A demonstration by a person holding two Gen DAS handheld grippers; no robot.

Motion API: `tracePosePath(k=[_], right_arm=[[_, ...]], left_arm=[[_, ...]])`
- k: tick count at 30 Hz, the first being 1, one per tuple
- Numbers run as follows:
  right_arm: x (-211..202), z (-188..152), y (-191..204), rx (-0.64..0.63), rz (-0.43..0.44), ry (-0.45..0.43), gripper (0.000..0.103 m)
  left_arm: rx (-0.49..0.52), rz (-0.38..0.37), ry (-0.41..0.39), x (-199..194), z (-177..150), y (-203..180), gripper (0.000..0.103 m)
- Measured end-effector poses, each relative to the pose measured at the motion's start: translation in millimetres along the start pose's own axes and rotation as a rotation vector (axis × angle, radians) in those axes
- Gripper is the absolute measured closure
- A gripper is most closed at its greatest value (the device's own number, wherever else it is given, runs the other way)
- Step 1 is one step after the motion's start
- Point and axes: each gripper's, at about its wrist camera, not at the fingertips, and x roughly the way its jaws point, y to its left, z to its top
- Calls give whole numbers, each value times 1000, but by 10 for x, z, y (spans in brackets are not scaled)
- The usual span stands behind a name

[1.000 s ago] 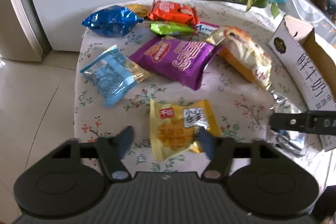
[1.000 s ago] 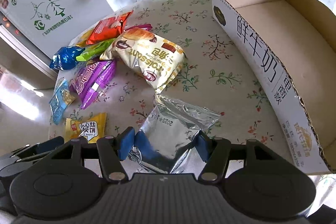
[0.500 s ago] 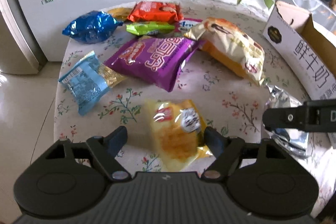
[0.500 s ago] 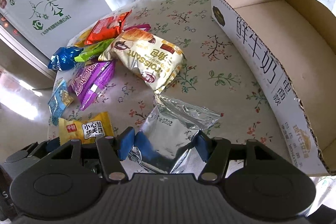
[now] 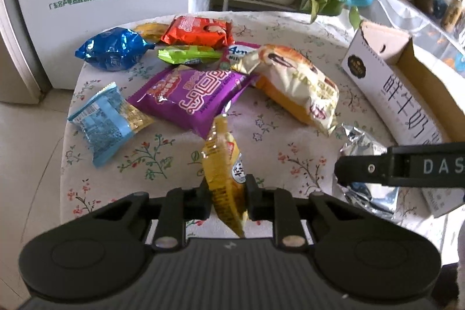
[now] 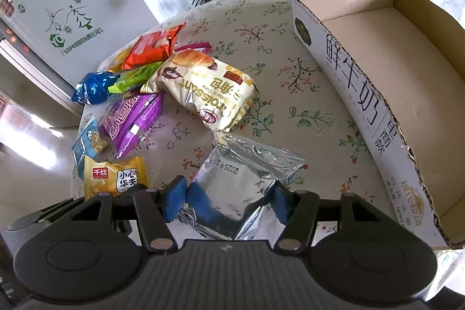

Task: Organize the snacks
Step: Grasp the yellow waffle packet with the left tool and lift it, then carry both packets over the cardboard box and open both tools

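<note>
Yellow waffle packet point(image 5: 225, 173) pinched edge-on in left gripper point(image 5: 226, 198), above floral tablecloth point(image 5: 270, 141) | right gripper point(image 6: 226, 201) jaws spread around silver foil pouch point(image 6: 247, 182) lying on the cloth | cardboard box point(image 6: 407, 83) beside it, to the right | purple packet point(image 5: 189, 98), croissant bag point(image 5: 299, 83) farther back

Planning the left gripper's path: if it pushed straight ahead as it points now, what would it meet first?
Probably the purple snack packet, just beyond the yellow waffle packet that the left gripper holds; depth is uncertain.
</note>
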Motion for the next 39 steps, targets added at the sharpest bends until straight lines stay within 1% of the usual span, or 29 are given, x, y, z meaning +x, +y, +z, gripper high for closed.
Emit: tracePosePath(k=[5, 9, 13, 21, 24, 27, 31, 35, 39], right_arm=[[-60, 23, -6, 3, 24, -14, 36], [-64, 25, -13, 2, 30, -10, 36], [-62, 25, -22, 10, 29, -7, 36], [-250, 115, -43, 16, 75, -53, 36], [-350, 155, -58, 5, 89, -83, 36], [-464, 197, -90, 1, 97, -120, 36], [-636, 275, -178, 15, 111, -172, 36], [-822, 372, -340, 60, 118, -240, 36], [-988, 486, -532, 115, 112, -304, 36]], left_arm=[[-12, -2, -18, -68, 36, -13, 85], [1, -8, -10, -45, 30, -42, 85], [-42, -1, 4, 18, 0, 5, 85], [-68, -29, -46, -131, 120, -89, 86], [-81, -39, -73, -202, 179, -142, 86], [-108, -72, -93, -261, 241, -191, 86], [-120, -113, -128, -353, 327, -303, 86], [-93, -142, -160, -434, 378, -471, 86], [-77, -179, -171, -478, 434, -623, 86]])
